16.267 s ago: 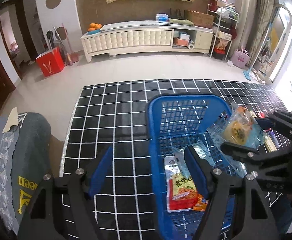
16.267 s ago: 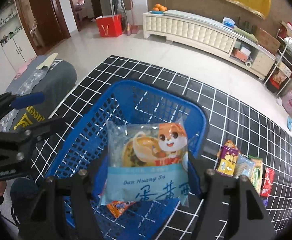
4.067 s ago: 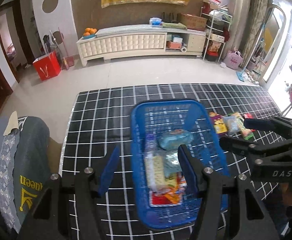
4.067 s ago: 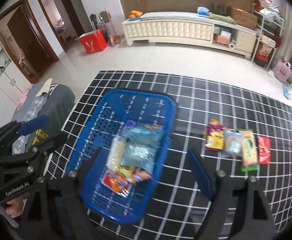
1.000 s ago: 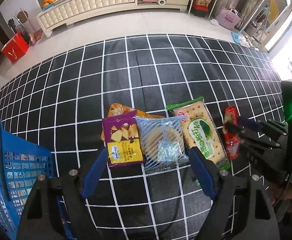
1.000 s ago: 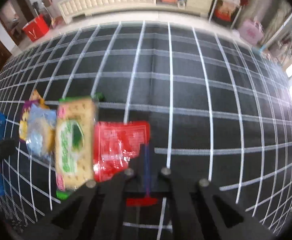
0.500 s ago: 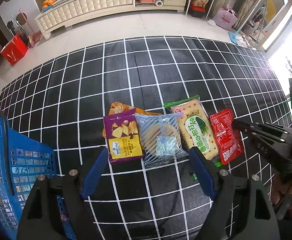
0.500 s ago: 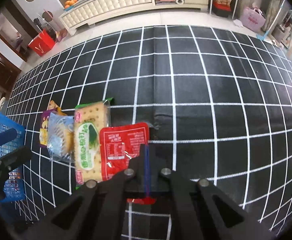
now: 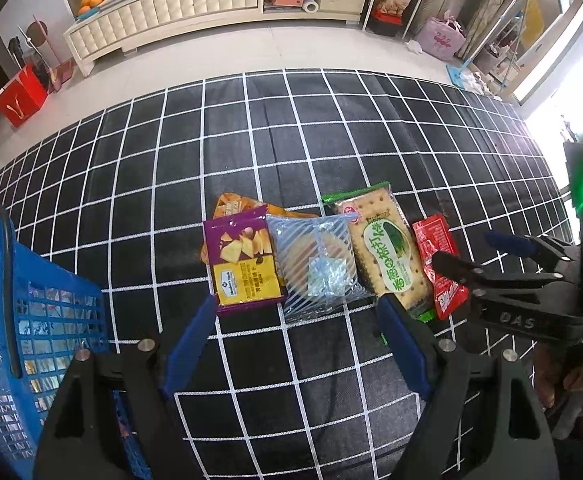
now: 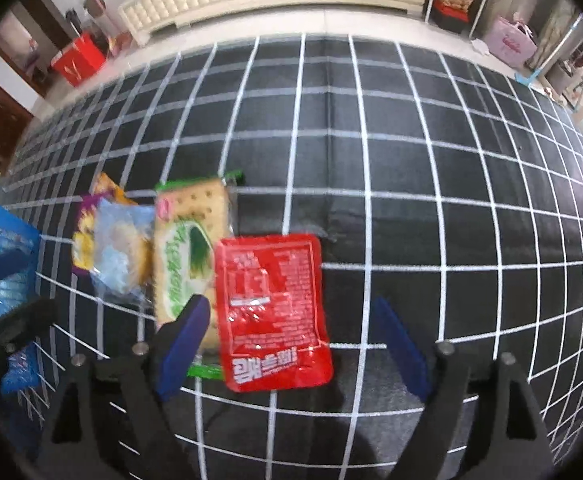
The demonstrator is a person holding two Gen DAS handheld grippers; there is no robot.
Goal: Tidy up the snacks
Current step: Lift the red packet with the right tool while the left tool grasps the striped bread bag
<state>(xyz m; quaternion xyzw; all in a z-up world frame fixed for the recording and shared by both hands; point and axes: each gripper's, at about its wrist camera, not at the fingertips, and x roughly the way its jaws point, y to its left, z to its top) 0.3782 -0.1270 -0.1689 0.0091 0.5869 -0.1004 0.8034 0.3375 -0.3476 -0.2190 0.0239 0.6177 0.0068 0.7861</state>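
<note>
Snacks lie in a row on the black grid mat: purple chip bag, clear striped cracker pack, green cracker pack, red sachet at the right end, an orange bag half under the purple one. Blue basket sits to the left with packs already inside. Right gripper has just opened wide, the red sachet's lower part between the tips, pads not touching it. Left gripper is spread over the striped pack, empty. All look light, thin, crinkly, probably slippery film; crackers likely brittle. Best to pinch a sealed edge or across the short width, gently.
</note>
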